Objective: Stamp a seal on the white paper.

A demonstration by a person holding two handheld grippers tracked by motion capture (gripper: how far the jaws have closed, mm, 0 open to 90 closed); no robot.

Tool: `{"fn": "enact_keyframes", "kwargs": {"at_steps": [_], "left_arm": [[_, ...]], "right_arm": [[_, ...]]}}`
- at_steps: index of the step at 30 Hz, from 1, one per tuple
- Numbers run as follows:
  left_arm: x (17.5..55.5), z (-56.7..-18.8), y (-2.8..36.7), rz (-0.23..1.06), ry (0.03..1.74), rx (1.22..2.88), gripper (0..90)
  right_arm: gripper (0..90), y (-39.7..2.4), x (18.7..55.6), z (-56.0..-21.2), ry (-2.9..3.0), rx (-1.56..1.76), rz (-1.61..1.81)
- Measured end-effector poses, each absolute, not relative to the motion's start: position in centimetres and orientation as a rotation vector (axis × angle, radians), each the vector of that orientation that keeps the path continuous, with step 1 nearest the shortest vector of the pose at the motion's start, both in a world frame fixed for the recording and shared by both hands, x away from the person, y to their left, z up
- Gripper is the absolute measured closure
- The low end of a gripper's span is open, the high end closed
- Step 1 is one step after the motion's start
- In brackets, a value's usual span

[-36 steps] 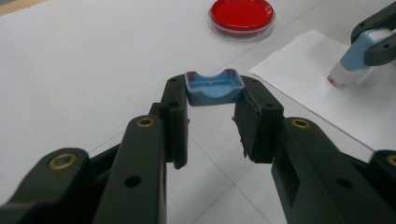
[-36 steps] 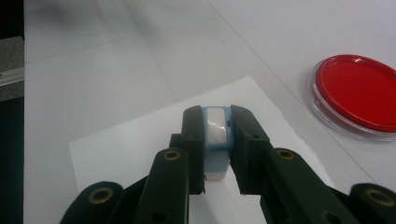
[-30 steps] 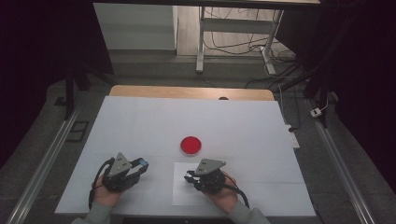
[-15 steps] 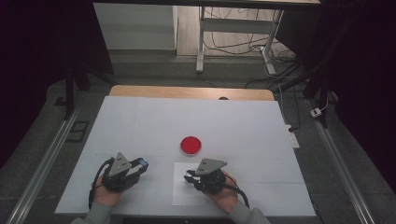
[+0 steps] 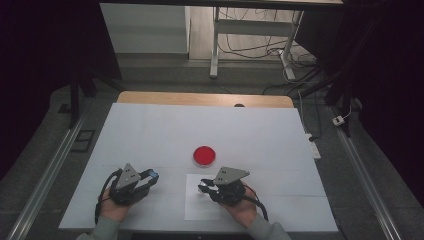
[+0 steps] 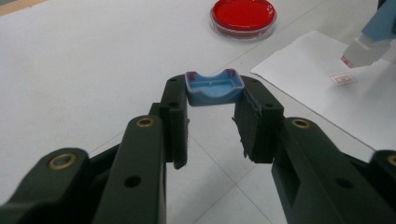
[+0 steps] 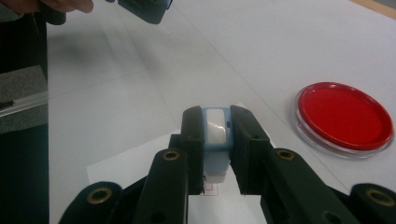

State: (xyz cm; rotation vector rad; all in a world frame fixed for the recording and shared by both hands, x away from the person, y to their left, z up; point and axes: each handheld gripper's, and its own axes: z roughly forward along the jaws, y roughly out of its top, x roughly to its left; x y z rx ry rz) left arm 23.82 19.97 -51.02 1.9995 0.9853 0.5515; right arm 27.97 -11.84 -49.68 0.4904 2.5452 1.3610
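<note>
1. Table (image 5: 150,130): white top, mostly bare. Both hands work at the near edge.
2. Paper (image 5: 200,210) lies flat under the right gripper (image 5: 206,186), with a small red printed box (image 6: 342,79) on it. That looks like the stamp target.
3. Red dish (image 5: 204,155) sits just beyond the paper, apart from it. Not in the way, but don't swing into it when lifting.
4. Right gripper: jaws clamped on the blue stamp (image 7: 215,135), which points down at the box; I can't tell if it touches the paper.
5. Left gripper (image 5: 150,176): jaws clamped on the blue cap (image 6: 214,87), held off to the left, clear of the paper.
6. Step, as I read it: press straight down, keep the stamp square to the box, no sliding, then lift vertically. The paper is loose and may shift or lift.
</note>
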Motion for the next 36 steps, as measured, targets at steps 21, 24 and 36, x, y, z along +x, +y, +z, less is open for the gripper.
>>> {"fn": "enact_keyframes", "kwargs": {"at_steps": [21, 24, 36], "left_arm": [[23.8, -51.0, 19.9, 0.548, 0.984, 2.000, 65.4], [23.8, -51.0, 19.8, 0.548, 0.983, 1.999, 65.4], [23.7, -50.9, 19.8, 0.547, 0.981, 1.997, 65.4]], "right_arm": [[75.7, -14.0, 28.8, -47.6, 2.446, 0.579, 1.489], [75.7, -14.4, 28.9, -47.2, 2.420, 0.598, 1.520], [75.7, -16.2, 29.4, -45.7, 2.322, 0.686, 1.614]]}}
